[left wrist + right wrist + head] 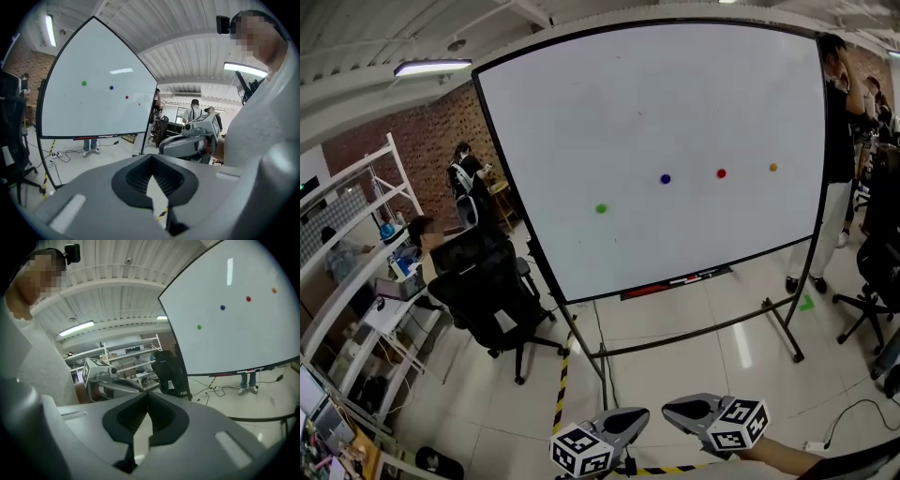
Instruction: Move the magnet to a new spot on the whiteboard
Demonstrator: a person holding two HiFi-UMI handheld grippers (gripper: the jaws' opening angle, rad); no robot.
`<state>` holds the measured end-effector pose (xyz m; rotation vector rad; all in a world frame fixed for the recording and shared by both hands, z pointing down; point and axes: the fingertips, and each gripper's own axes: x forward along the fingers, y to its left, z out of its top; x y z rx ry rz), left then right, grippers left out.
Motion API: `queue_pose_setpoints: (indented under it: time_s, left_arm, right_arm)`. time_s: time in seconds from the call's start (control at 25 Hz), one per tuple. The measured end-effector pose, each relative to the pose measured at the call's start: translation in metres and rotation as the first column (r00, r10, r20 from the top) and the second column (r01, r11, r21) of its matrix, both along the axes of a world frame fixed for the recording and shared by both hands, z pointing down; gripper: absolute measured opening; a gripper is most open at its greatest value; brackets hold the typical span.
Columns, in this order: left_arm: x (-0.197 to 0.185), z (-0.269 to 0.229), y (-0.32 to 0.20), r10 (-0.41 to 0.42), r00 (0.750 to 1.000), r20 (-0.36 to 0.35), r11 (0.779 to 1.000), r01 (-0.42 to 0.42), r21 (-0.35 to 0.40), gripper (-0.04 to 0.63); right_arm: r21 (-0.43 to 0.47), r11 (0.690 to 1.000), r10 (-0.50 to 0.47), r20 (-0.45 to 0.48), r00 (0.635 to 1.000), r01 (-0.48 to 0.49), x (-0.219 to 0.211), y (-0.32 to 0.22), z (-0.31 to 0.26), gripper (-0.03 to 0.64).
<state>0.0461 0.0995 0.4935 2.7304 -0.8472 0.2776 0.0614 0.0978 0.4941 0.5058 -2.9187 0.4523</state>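
Evidently pre-approach: left hand-held gripper [639, 413] and right hand-held gripper [671, 407] hang near, jaws together, empty, well apart from the far whiteboard [675, 103] and magnets [665, 178].

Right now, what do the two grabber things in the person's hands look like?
Both are smooth grey plastic. The left gripper and right gripper each have black ribbed pads and a white cube with black square markers. The person wears a pale top.
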Motion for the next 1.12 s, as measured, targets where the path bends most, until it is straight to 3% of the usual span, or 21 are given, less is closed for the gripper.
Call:
queue_pose_setpoints:
  time_s: [0.16, 0.32, 0.56, 1.12]
  left_arm:
    - [-0.012, -0.015, 0.014, 0.030, 1.000, 0.009, 0.999, -0.031, 0.025, -0.017]
    - [-0.044, -0.029, 0.024, 0.005, 1.000, -0.009, 0.999, -0.005, 0.032, -0.017]
    - [-0.062, -0.028, 0.046, 0.014, 1.000, -0.016, 1.000, -0.014, 0.020, -0.017]
    - [-0.079, -0.012, 0.051, 0.019, 0.999, -0.043, 0.999, -0.018, 0.039, -0.017]
  right_arm:
    - [0.009, 1.000, 0.005, -0.003, 1.000, -0.005, -0.018, 0.010, -0.014, 0.003]
    - [0.027, 1.000, -0.014, 0.002, 1.000, 0.014, -0.048, 0.018, -0.028, 0.004]
    - [0.017, 1.000, -0.026, 0.016, 1.000, 0.026, -0.076, 0.042, -0.030, 0.003]
    - [0.021, 1.000, -0.019, -0.018, 1.000, 0.019, -0.089, 0.050, -0.019, 0.003]
